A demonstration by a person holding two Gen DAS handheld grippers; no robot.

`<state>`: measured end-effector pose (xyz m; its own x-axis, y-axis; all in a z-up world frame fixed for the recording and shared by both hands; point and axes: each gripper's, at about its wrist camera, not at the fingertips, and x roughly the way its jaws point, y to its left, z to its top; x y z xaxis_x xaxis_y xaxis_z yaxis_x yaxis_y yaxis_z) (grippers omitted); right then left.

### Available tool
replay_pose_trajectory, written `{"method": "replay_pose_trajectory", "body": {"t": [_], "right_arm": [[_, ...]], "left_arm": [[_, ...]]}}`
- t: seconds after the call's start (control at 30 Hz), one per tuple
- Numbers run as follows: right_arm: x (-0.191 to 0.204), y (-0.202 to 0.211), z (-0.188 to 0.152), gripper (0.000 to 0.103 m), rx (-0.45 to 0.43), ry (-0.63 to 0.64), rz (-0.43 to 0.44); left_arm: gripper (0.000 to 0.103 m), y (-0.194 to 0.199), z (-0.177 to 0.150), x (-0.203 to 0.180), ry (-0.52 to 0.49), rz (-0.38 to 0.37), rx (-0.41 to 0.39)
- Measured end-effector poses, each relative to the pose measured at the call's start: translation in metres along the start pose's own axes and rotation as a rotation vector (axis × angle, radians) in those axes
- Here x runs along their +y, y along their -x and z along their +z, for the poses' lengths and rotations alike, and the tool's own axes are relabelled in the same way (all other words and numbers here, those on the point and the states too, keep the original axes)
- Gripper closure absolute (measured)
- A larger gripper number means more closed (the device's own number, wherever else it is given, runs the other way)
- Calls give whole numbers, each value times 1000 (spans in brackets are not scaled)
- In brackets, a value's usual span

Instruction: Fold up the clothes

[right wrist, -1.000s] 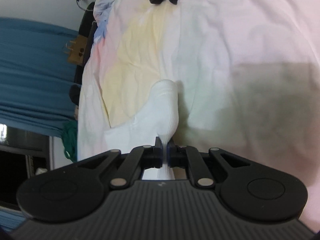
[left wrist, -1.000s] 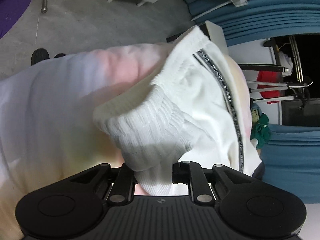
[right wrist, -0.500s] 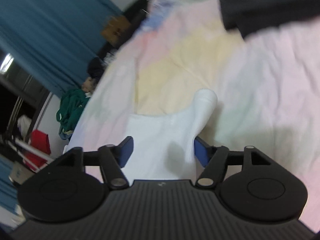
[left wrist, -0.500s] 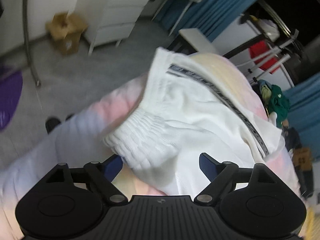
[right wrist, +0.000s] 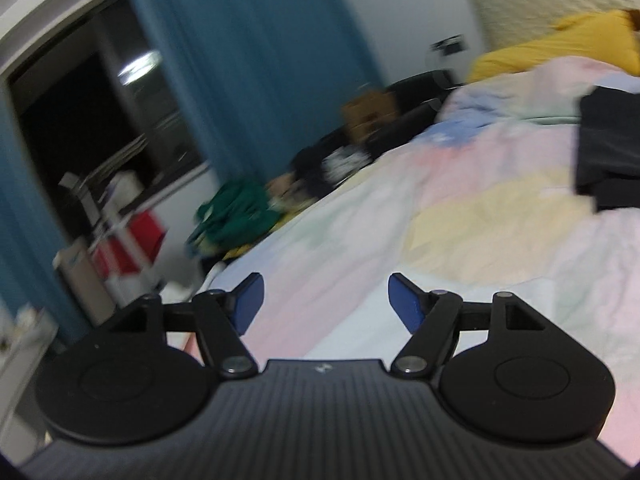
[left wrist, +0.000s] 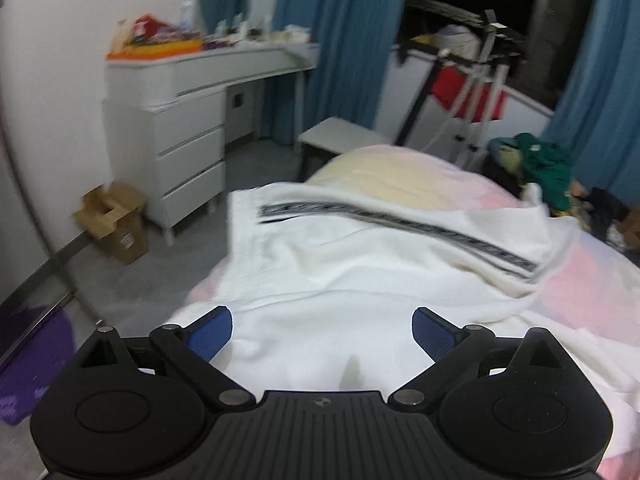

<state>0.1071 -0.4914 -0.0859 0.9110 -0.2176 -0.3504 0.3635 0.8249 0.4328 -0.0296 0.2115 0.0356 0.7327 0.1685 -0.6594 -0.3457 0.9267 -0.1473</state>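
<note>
Left gripper (left wrist: pixel 322 330) spread wide above the white garment (left wrist: pixel 360 280)
Right gripper (right wrist: pixel 322 300) likewise gapes, empty, over the pastel bedspread (right wrist: pixel 460 240)

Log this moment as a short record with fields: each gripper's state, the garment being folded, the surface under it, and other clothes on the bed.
left gripper: jaws open, nothing between them, over the white garment
right gripper: jaws open, empty, over the bedspread
white garment: lies on the bed, a dark patterned stripe across its upper part
bedspread: pastel patches of pink, yellow and pale blue
dark garment: on the bedspread, apart from the right gripper
image quality: both views blurred
</note>
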Motion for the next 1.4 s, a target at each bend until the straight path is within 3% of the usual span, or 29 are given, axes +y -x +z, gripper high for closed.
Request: {"method": "replay_pose_trajectory", "body": {"t": [0.17,0.47,0.7,0.9,1.07,1.27,1.4], "right_arm": [[29,-8,-12,31,91,86,94],[57,4,-21,31,110,129,183],[62,0,-29,31,130,133,209],[73,-14,-45,31,167,139,240],[87,-39,-60,31,236,105,262],[104,-48,-70,31,240,146,240],[104,-50,-69,31,230,150,223]], "left_arm": [[5,-5,-3,-55,-117,-65,-28],[5,-67,-18,-175,-260,-218,-7],[5,-120,-29,-250,-348,-259,-46],[5,-157,-52,-268,-415,-261,-98],[5,-195,-62,-271,-565,-220,-132],[5,-242,-39,-295,-625,-171,-132],[7,-265,-25,-338,-688,-197,-148]]}}
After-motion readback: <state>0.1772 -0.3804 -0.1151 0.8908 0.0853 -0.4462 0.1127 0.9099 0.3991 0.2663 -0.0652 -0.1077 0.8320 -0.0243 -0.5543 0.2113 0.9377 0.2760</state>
